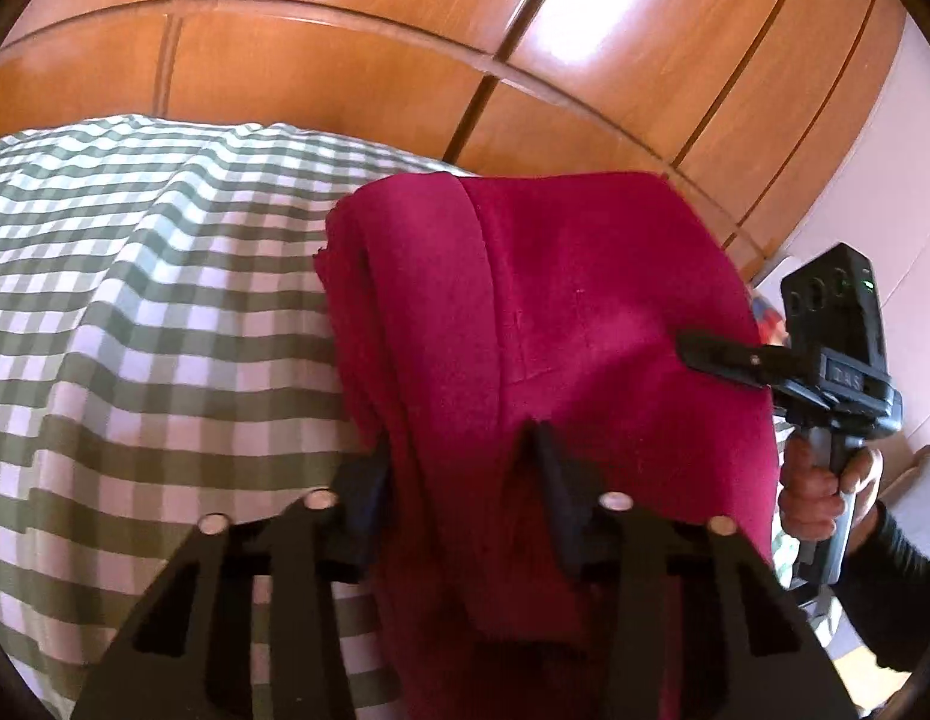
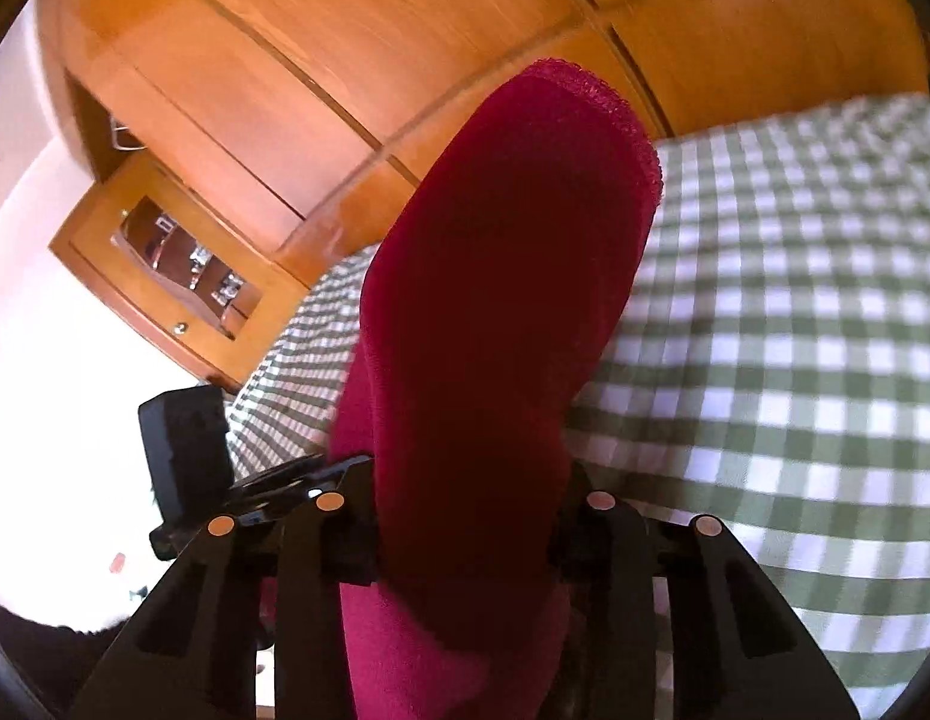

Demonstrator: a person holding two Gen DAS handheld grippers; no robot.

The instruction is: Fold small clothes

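I have the red cloth [image 1: 561,300] pinched in both hands. My left gripper [image 1: 459,468] is narrowed on a bunched near edge of it, the fabric filling the gap between the fingers. My right gripper [image 2: 465,516] is likewise closed down on a thick fold that rises up and away from it. In the left view the right gripper comes in from the right side, its fingers pressed against the cloth's right edge. The cloth is lifted off the checked bed [image 1: 135,300], hanging between the two grips, with the wooden wardrobe [image 1: 345,60] behind it on the far side.

What worries me is the bulk in each grip. I seem to hold several layers, not one clean edge, so a layer could slide out as I spread or lay the cloth down, and the fold would come out crooked. If I pull my hands apart too hard, the soft fabric may slip from the weaker pinch. I also cannot tell which corners I actually have, so the halves may not line up.
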